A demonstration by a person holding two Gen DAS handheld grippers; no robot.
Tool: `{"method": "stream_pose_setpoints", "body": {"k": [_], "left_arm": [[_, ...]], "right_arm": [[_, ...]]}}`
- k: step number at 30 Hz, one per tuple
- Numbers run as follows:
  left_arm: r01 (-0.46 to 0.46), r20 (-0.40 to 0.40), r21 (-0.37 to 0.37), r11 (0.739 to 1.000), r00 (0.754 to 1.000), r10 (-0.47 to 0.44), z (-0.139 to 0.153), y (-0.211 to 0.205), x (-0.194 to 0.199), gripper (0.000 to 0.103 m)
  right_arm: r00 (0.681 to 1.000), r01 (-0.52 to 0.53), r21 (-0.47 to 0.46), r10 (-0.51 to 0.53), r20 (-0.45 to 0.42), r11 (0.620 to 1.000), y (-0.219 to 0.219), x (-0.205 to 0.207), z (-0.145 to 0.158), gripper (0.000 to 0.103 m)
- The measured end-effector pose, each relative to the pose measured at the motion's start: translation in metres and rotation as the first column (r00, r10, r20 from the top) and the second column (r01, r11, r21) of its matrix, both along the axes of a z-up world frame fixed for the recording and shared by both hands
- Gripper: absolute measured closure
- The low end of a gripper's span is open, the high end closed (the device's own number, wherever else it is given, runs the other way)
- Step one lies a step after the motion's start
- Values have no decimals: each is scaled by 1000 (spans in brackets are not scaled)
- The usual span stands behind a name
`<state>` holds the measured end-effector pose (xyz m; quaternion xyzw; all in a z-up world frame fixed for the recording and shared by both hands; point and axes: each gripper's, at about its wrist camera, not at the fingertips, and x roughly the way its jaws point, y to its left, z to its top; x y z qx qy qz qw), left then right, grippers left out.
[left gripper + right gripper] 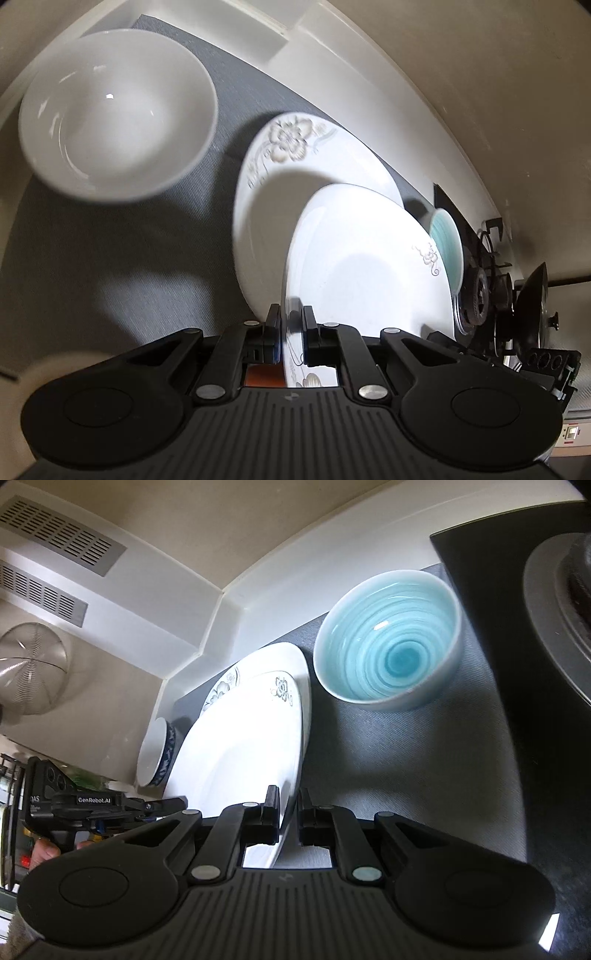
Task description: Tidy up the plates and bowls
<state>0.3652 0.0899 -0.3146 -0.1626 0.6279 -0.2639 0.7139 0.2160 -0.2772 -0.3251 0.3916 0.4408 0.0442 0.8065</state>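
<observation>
Grey woven mat (110, 258) covers the bench, cream wall behind, black stove (487, 280) off at the far end

Both my grippers carry one plate between them, the upper floral plate (369, 266), each on an opposite edge. My left gripper (290, 332) has its jaws pinched nearly together on the rim nearest its camera; my right gripper (288, 814) does the same on the far edge, jaws narrowed onto the thin lip. In the right wrist view the left gripper shows low at the left, a hand under it

That plate hangs tilted above a second floral plate (314, 155) lying on the mat; whether the two touch I cannot tell

White bowl (114, 114) sits on the mat well to one side. Blue swirl bowl (388, 642) sits just beside the plates on the other side. A small blue-patterned bowl (157, 753) peeks from behind the plates

Handling, as I judge it:
- glazed ceramic, stiff, fairly heavy, brittle
- surface glossy, so likely slippery under the pads
- rim is the only thin part to grip; a flat lip gives better purchase than the curved well
- two opposed grips should stop it swinging; uneven motion could twist it loose
- setting down onto the lower plate calls for a gentle, level lowering to avoid chipping
</observation>
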Motion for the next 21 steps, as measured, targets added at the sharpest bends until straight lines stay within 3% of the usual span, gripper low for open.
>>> {"method": "stream_pose_setpoints", "body": {"k": [10,21], "left_arm": [[15,-8,21,1000,1000,-14,-9,1,33,91],[1,-50,-7,1000,999,-2,-18,4,48,92]], "right_arm": [[999,25,-42,-26,-28,999,11,31,-7,94],[997,68,-99,-72,-40,993,18,54,-4,93]]}}
